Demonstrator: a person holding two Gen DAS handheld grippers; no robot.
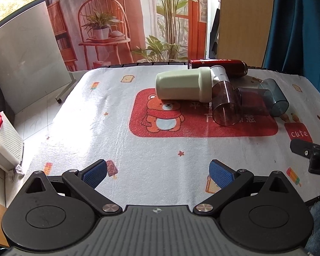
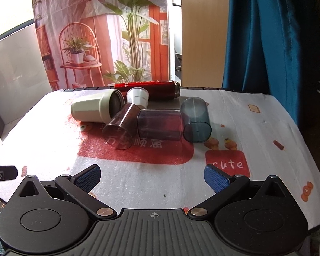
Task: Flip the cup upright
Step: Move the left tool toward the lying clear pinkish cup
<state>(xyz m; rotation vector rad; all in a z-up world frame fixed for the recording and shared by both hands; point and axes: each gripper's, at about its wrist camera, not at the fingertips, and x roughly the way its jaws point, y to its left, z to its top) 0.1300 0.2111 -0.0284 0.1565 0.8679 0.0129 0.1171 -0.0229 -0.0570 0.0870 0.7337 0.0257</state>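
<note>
Both tongs sit spread apart with nothing between their blue pads: my left tongs [image 1: 157,171] hover low over the near edge of the tabletop [image 1: 138,164], and my right tongs [image 2: 152,178] do the same a little farther along. From the left camera I catch the tip of the right tongs at the far right edge of the view.

Every cup I can see lies on its side in one cluster at the far half of the printed cloth [image 2: 256,132]. A cream cup [image 2: 91,109] lies with its mouth facing right. Touching it is a clear smoky cup [image 2: 119,130], its base toward me. A dark purple cup [image 2: 160,127] lies against that one, and a blue-grey cup [image 2: 196,120] leans against the purple one's right end. A small white cup [image 2: 137,98] rests behind the smoky cup, and a red flask [image 2: 147,87] lies lengthwise at the very back. None of them is touched by either tongs; all sit well apart from the pads.
</note>
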